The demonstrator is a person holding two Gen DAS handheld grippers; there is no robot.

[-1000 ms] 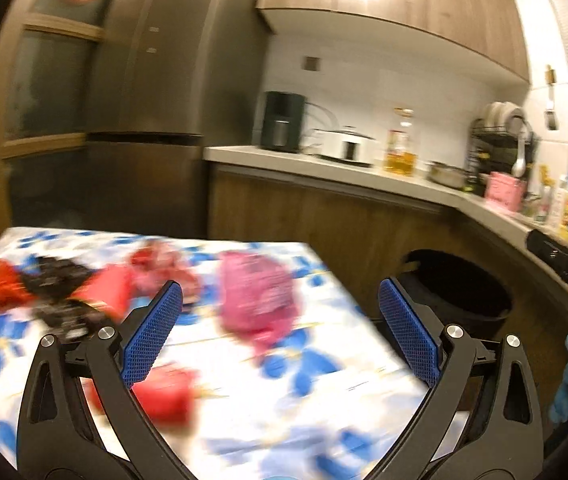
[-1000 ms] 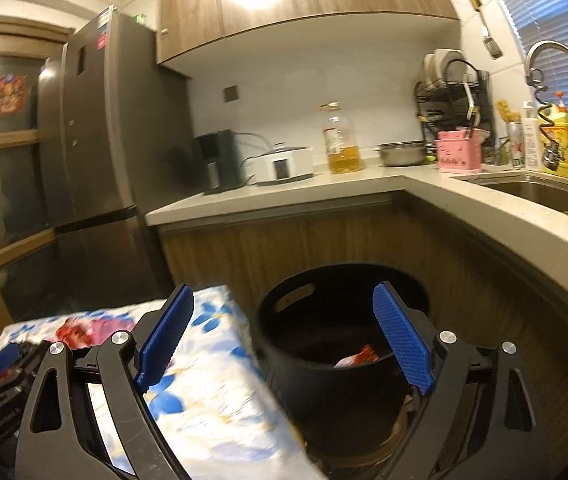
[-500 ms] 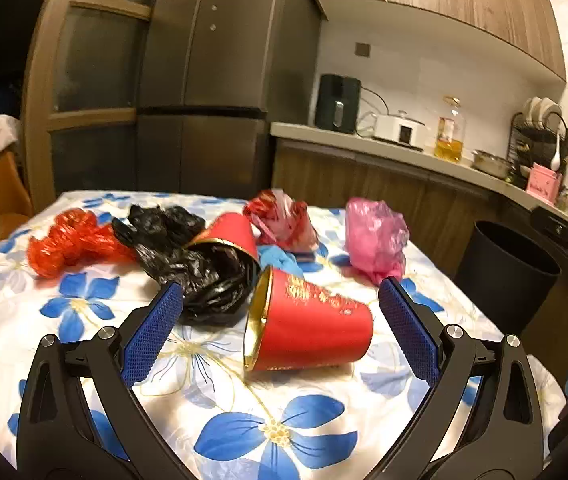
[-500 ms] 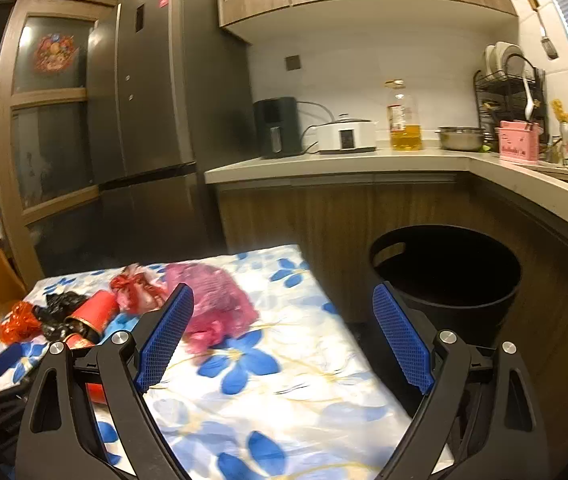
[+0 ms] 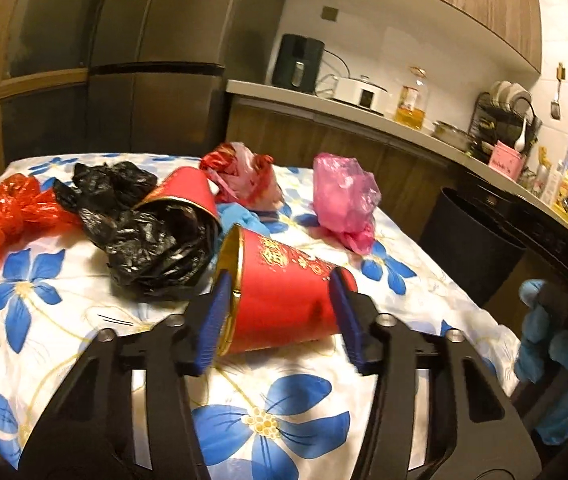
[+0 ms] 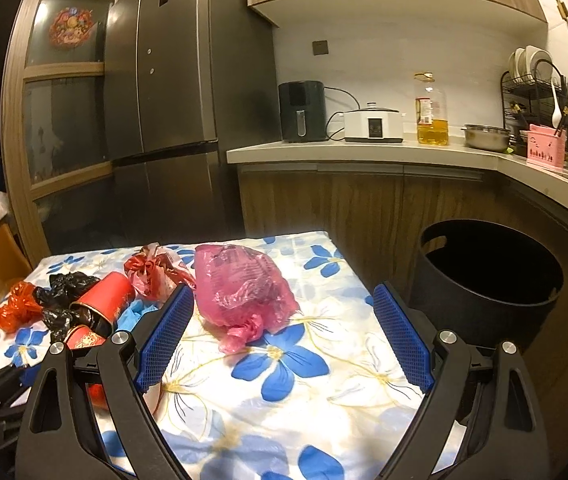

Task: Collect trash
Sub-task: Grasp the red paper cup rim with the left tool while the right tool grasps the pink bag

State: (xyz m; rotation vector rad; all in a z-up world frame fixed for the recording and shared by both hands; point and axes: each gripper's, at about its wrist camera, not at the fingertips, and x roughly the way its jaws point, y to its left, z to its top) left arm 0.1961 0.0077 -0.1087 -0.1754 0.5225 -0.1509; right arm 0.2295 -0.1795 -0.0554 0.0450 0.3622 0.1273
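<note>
Tongs first: the left gripper (image 5: 279,312) has just been closing, and its blue pads now sit against the two ends of a red paper cup (image 5: 284,292) lying on its side on the flowered tablecloth (image 5: 35,292), the gold-lined mouth at the left pad and the base at the right, so it looks clenched on the cup. The right gripper (image 6: 284,338) is spread wide with nothing between its pads, hovering over the cloth short of a crumpled pink plastic bag (image 6: 243,288). Behind the held cup a black plastic bag (image 5: 151,236) is stuffed partly into a second red cup (image 5: 187,194), also tipped over. To the left of that lies a wad of red wrapping (image 5: 7,212), and towards the far edge of the table a red and pale bag (image 5: 239,176). A scrap of something blue (image 5: 243,218) peeks out between the cups. Off the right side of the table stands a black bin (image 6: 488,284), open at the top, against the wooden cabinets.
</note>
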